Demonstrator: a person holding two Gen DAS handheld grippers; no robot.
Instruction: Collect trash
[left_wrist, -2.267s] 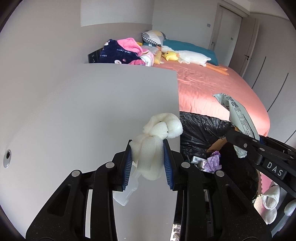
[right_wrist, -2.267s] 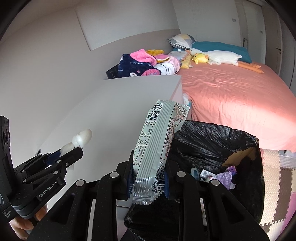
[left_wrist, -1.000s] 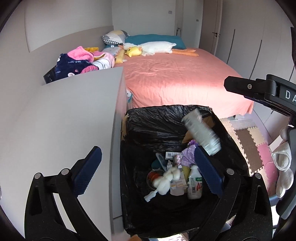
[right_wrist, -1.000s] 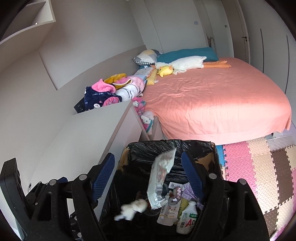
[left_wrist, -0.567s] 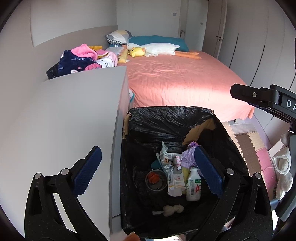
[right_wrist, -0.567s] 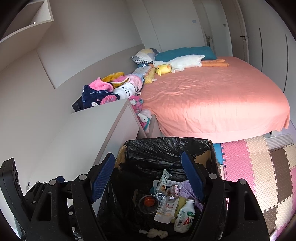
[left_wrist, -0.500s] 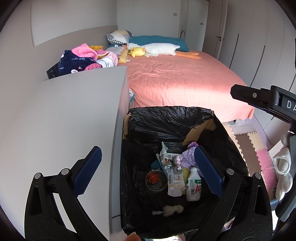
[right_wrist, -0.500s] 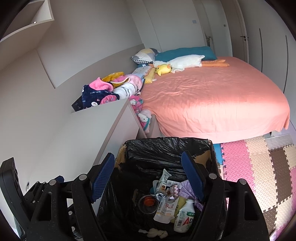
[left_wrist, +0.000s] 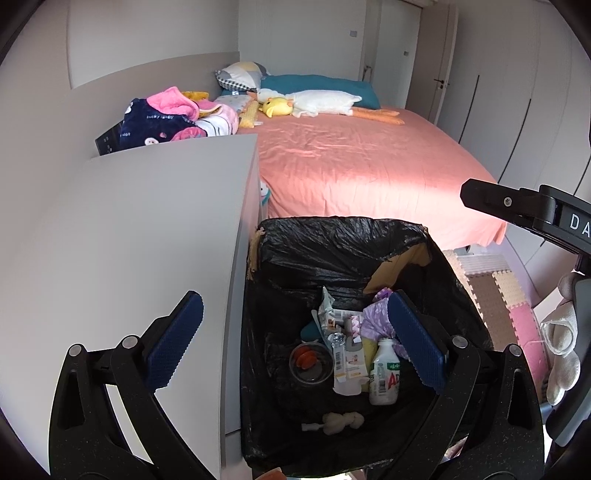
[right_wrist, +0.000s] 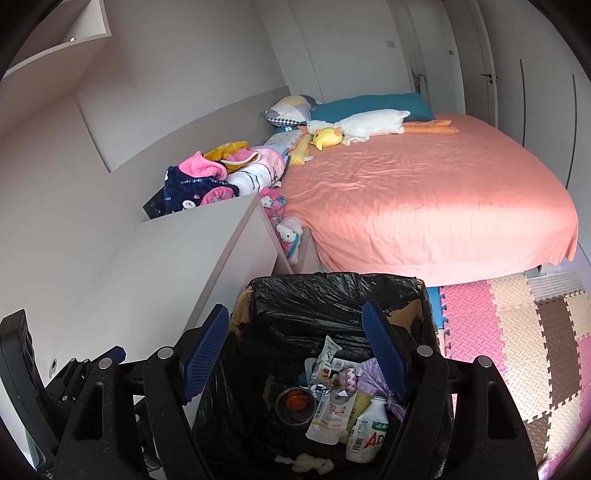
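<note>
A trash bin lined with a black bag (left_wrist: 340, 240) stands beside a grey cabinet; it also shows in the right wrist view (right_wrist: 332, 291). Inside lie a white foam twist (left_wrist: 341, 421), a silver snack wrapper (left_wrist: 338, 343), a white bottle (left_wrist: 384, 373), a clear cup (left_wrist: 310, 362) and purple plastic. My left gripper (left_wrist: 295, 343) is open and empty above the bin. My right gripper (right_wrist: 295, 354) is open and empty above the bin too. The foam twist (right_wrist: 310, 463) and wrapper (right_wrist: 325, 354) show in the right wrist view.
The grey cabinet top (left_wrist: 129, 240) lies left of the bin. A bed with a pink sheet (left_wrist: 351, 162) is behind it, with piled clothes (left_wrist: 173, 118) and plush toys. Foam floor tiles (right_wrist: 517, 332) lie to the right.
Both grippers held trash over two seconds ago, then opened over the bin. The foam twist and the wrapper fell in and now lie still. Both grippers have stayed open since.
</note>
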